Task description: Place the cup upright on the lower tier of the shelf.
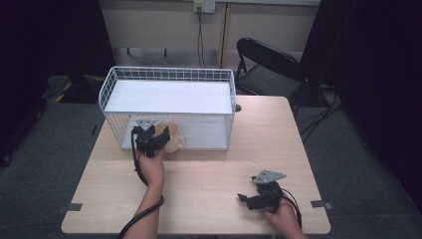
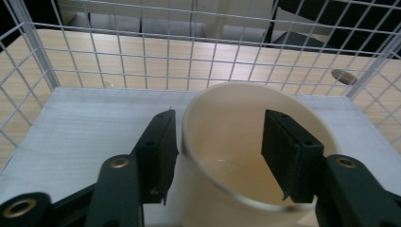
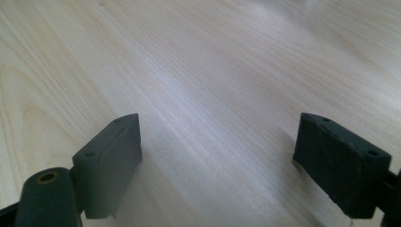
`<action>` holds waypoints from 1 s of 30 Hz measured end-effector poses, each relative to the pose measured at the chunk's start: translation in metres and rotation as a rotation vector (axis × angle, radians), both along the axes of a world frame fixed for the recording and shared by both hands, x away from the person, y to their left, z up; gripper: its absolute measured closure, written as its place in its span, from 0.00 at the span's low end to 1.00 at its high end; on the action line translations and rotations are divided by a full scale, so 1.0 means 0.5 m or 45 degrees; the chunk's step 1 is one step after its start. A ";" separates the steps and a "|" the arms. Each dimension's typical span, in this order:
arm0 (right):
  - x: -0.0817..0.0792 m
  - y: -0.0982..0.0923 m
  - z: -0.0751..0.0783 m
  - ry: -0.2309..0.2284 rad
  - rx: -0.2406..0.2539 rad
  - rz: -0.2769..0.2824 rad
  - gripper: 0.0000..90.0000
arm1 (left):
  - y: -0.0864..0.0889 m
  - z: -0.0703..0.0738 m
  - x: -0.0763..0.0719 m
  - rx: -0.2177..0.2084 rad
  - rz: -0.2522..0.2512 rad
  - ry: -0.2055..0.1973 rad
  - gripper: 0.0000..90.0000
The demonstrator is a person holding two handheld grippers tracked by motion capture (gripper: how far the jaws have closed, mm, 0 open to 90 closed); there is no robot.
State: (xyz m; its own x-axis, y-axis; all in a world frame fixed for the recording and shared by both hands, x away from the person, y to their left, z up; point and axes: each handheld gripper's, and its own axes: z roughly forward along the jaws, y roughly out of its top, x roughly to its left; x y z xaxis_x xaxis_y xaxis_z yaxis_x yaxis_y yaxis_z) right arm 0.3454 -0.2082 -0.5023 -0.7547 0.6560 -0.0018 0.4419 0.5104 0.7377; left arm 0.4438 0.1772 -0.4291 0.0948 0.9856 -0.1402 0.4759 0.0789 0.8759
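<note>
A cream cup point(image 1: 173, 139) stands at the front edge of the lower shelf of a white wire rack point(image 1: 169, 73). My left gripper point(image 1: 163, 136) reaches in to it. In the left gripper view the cup point(image 2: 227, 189) is seen from above and holds nothing. The left jaw stands just outside its wall and the right jaw hangs over its inside, with a wide gap between them, so my left gripper point(image 2: 220, 142) is open. My right gripper point(image 1: 242, 199) rests low over the table's front right, open with nothing between its jaws point(image 3: 217, 142).
The rack stands on the back half of the wooden table point(image 1: 209, 169), with a white upper shelf point(image 1: 169, 97) over the cup. Wire mesh point(image 2: 189, 61) closes the rack's back and sides. A black folding chair point(image 1: 268, 64) stands behind the table's right corner.
</note>
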 end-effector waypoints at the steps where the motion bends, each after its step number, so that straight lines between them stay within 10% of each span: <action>1: 0.000 0.000 0.000 0.001 -0.001 0.000 0.17 | 0.001 0.003 -0.002 -0.001 -0.007 0.000 0.49; 30: 0.000 0.000 0.000 0.000 0.000 -0.002 0.17 | 0.011 0.000 -0.059 -0.055 -0.173 0.017 0.33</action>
State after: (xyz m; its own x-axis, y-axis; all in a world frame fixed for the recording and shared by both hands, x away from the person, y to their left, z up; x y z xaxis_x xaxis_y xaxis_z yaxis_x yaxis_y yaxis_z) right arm 0.3453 -0.2081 -0.5022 -0.7536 0.6573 -0.0014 0.4430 0.5095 0.7377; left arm 0.4143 0.1825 -0.4291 0.2246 0.9569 -0.1842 0.4964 0.0503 0.8666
